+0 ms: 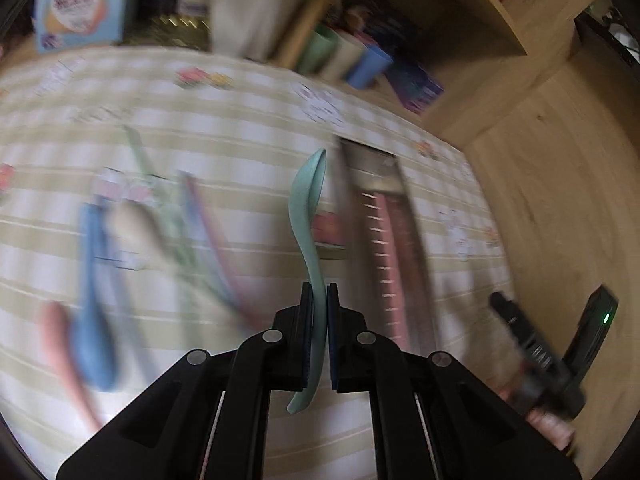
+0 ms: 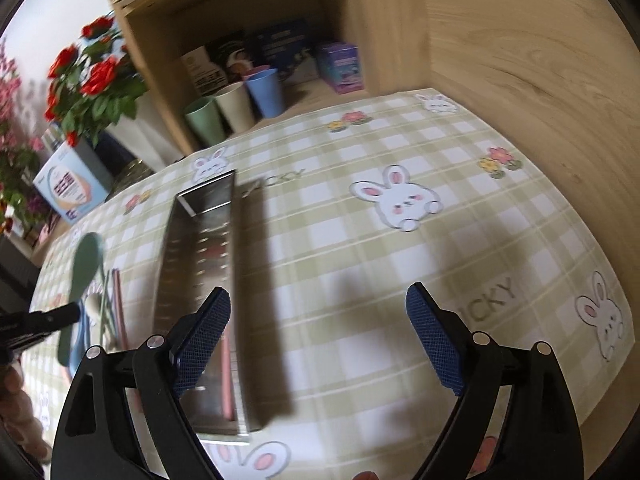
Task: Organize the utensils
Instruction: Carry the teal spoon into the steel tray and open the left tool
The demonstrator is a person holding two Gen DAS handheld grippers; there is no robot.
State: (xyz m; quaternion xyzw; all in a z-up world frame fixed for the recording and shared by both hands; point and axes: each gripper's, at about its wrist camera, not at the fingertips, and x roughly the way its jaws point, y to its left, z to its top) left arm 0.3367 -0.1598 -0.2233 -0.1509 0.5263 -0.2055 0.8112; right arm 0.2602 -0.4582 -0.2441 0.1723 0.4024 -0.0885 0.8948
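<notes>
My left gripper (image 1: 319, 292) is shut on the handle of a pale green spoon (image 1: 306, 204), held above the checked tablecloth, bowl end pointing away. Right of the spoon lies a long metal tray (image 1: 362, 168) with pink utensils (image 1: 394, 276) inside. Blurred on the cloth to the left are a blue spoon (image 1: 94, 320), a pink spoon (image 1: 66, 348), a beige spoon (image 1: 130, 222) and pink chopsticks (image 1: 216, 236). My right gripper (image 2: 318, 320) stands open and empty over the cloth, just right of the metal tray (image 2: 200, 232). The green spoon (image 2: 86, 260) and left gripper show at that view's left edge.
A wooden shelf unit (image 2: 500, 40) borders the table at the back and right. Green, beige and blue cups (image 2: 234, 106) and boxes stand in it. A flower pot (image 2: 96, 76) and a light blue box (image 2: 70, 184) sit at the back left.
</notes>
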